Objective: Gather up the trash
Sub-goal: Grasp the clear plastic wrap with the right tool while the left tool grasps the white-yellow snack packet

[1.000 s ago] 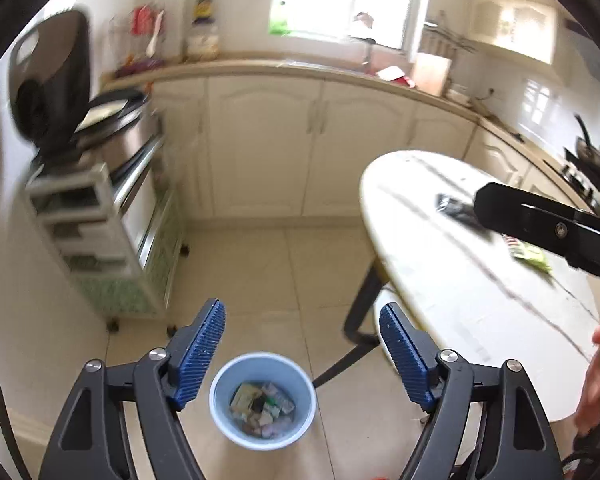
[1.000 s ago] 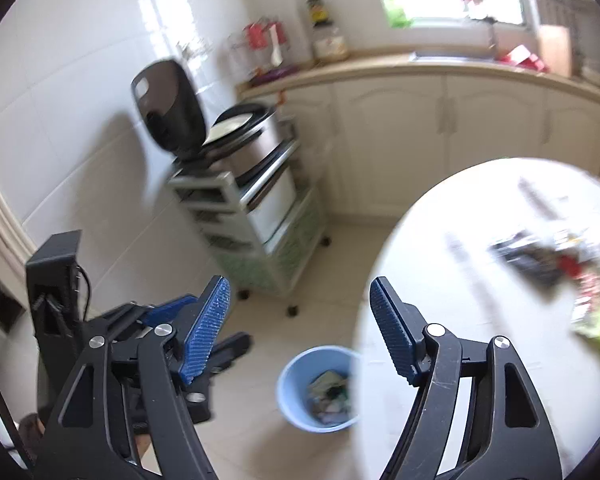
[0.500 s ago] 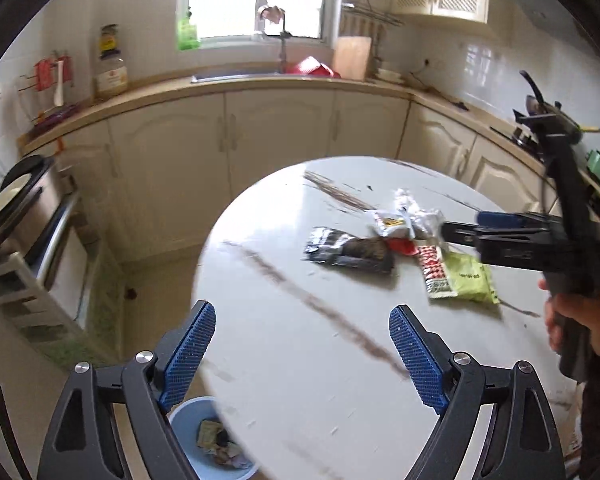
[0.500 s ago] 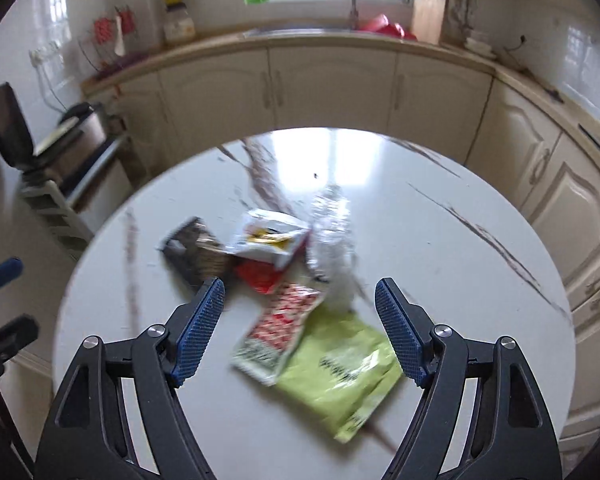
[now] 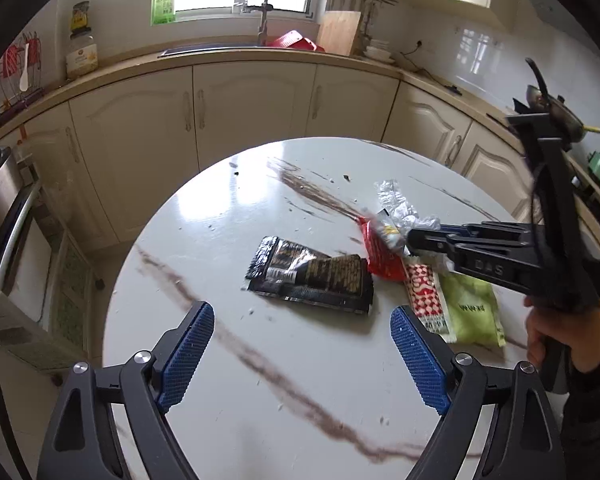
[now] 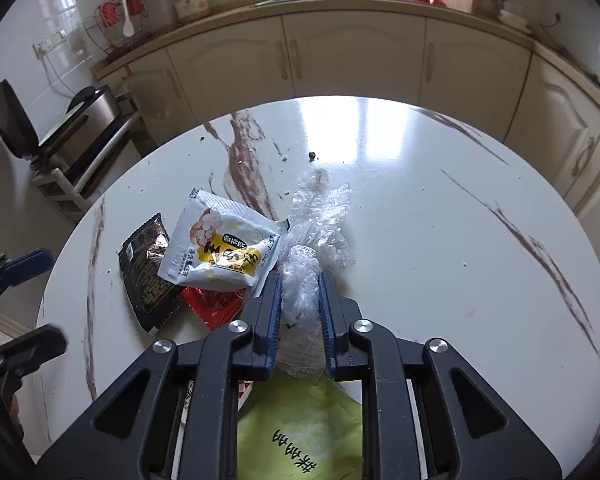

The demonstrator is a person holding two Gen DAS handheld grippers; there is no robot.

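Your right tool [image 6: 299, 304] points down at the round white marble-patterned worktop [image 6: 440, 240]. Its jaws have just been closing and now pinch the crumpled clear plastic wrapper [image 6: 312, 236] between the blue pads; the wrapper's far end still lies on the worktop surface.

Your left tool [image 5: 300, 356] hangs over the near edge of the worktop with its jaws spread wide, having just been opening. Nothing sits between its pads.

Location of the remaining trash, all on the worktop:
- The white snack pouch with yellow print [image 6: 220, 244] lies just left of the clear wrapper, its corner beside the right tool's left pad.
- The red foil packet [image 6: 212, 304] lies partly under the white pouch.
- The black-and-gold foil packet [image 5: 312, 276] lies further left, ahead of the left tool and apart from it.
- The flat lime-green packet [image 6: 300, 432] lies beneath the right tool's body.
- The red-and-white chequered packet [image 5: 426, 296] lies touching the green packet's side.

Your hand [image 5: 560, 332] grips the right tool's handle.
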